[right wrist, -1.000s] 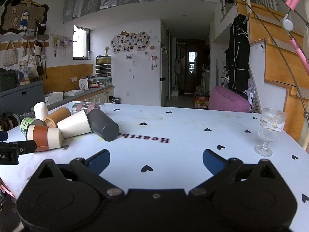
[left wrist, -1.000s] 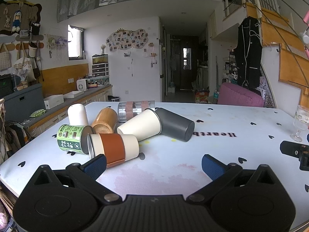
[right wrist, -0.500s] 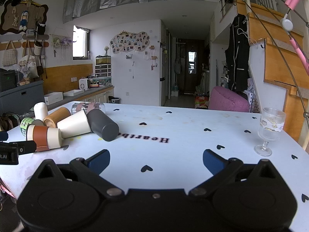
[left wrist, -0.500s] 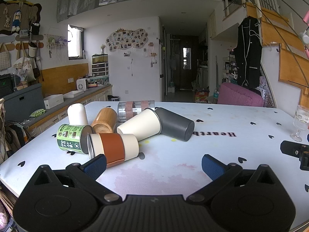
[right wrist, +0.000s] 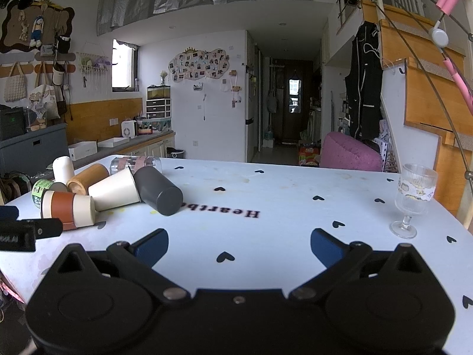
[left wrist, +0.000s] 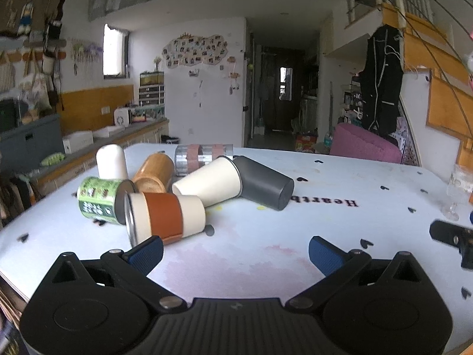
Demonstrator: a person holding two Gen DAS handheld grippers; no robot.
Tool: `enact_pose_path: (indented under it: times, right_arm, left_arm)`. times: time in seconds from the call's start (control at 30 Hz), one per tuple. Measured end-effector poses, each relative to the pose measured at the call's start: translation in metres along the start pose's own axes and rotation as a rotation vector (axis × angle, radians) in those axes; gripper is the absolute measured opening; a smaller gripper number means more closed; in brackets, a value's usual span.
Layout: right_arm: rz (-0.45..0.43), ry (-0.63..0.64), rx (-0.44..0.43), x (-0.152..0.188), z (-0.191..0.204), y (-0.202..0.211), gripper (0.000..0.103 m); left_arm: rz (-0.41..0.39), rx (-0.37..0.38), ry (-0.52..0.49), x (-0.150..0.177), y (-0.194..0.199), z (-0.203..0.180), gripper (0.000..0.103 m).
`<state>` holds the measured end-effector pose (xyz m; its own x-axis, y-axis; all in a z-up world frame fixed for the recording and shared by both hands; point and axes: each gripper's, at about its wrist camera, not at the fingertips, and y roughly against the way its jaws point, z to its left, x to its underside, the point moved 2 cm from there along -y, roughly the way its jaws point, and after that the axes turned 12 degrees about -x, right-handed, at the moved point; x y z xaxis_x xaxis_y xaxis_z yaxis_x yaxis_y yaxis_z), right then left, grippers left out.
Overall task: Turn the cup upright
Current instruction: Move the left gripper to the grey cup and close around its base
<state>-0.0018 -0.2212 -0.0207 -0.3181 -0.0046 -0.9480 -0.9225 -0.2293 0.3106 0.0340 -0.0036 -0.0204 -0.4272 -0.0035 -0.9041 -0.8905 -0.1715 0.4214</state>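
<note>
Several cups lie on their sides in a heap on the white table: a cream cup with a brown sleeve, a green printed cup, a wooden cup, a cream paper cup, a dark grey cup and a clear cup with pink bands. A white cup stands behind them. My left gripper is open and empty, just in front of the brown-sleeved cup. My right gripper is open and empty over the table's middle; the heap shows at its left.
A stemmed glass stands upright near the table's right edge. The left gripper's side shows at the left edge of the right wrist view. A pink seat and stairs lie beyond the table.
The left wrist view has shifted slightly, with some blur; the cups have not moved. The right gripper stays where it was. Both stay open.
</note>
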Motion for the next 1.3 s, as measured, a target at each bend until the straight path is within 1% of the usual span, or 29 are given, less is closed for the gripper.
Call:
enact_pose_path:
  times: [0.1, 0.2, 0.33, 0.43, 0.47, 0.53, 0.67, 0.77, 0.8, 0.87, 0.9, 1.03, 1.1, 1.2, 1.27, 1.3]
  right_arm:
    - [-0.006, 0.002, 0.001, 0.001, 0.001, 0.003, 0.103]
    - [-0.011, -0.002, 0.002, 0.004, -0.001, 0.005, 0.103]
    - [-0.016, -0.013, 0.002, 0.005, -0.006, 0.008, 0.103]
    - [-0.018, -0.026, 0.004, 0.009, -0.010, 0.011, 0.103]
    - [-0.018, -0.030, 0.003, 0.010, -0.012, 0.012, 0.103]
    - [-0.017, -0.042, 0.001, 0.013, -0.015, 0.013, 0.103]
    - [-0.015, -0.056, -0.013, 0.020, -0.019, 0.016, 0.103]
    - [-0.014, -0.064, -0.013, 0.025, -0.024, 0.020, 0.103]
    - [-0.015, -0.067, -0.010, 0.026, -0.025, 0.021, 0.103]
    - [-0.016, -0.071, -0.006, 0.027, -0.029, 0.022, 0.103]
    - [-0.016, -0.074, -0.005, 0.027, -0.030, 0.022, 0.103]
    - [-0.010, -0.076, -0.001, 0.031, -0.034, 0.022, 0.103]
    - [-0.008, -0.080, 0.000, 0.032, -0.036, 0.022, 0.103]
    - [-0.005, -0.084, 0.004, 0.033, -0.037, 0.023, 0.103]
    - [-0.004, -0.085, 0.006, 0.033, -0.038, 0.023, 0.103]
    - [-0.005, -0.086, 0.007, 0.033, -0.038, 0.023, 0.103]
  left_arm:
    - [0.022, 0.018, 0.031, -0.005, -0.010, -0.005, 0.103]
    - [0.050, 0.060, 0.074, -0.013, -0.023, -0.013, 0.103]
    - [0.125, 0.108, 0.148, -0.027, -0.048, -0.026, 0.103]
    - [0.192, 0.161, 0.233, -0.036, -0.075, -0.038, 0.103]
    - [0.215, 0.168, 0.267, -0.039, -0.084, -0.041, 0.103]
    - [0.255, 0.152, 0.333, -0.044, -0.101, -0.049, 0.102]
    - [0.300, 0.099, 0.447, -0.055, -0.133, -0.060, 0.102]
    - [0.336, 0.059, 0.506, -0.063, -0.153, -0.067, 0.100]
    - [0.342, 0.043, 0.517, -0.066, -0.159, -0.069, 0.099]
    - [0.358, 0.015, 0.526, -0.073, -0.171, -0.073, 0.093]
    - [0.374, -0.003, 0.528, -0.076, -0.184, -0.074, 0.092]
    - [0.434, -0.050, 0.595, -0.077, -0.206, -0.074, 0.092]
    - [0.446, -0.059, 0.612, -0.077, -0.212, -0.075, 0.091]
    - [0.428, -0.088, 0.614, -0.081, -0.216, -0.076, 0.090]
    - [0.433, -0.117, 0.613, -0.080, -0.220, -0.077, 0.084]
    - [0.444, -0.120, 0.620, -0.078, -0.222, -0.076, 0.082]
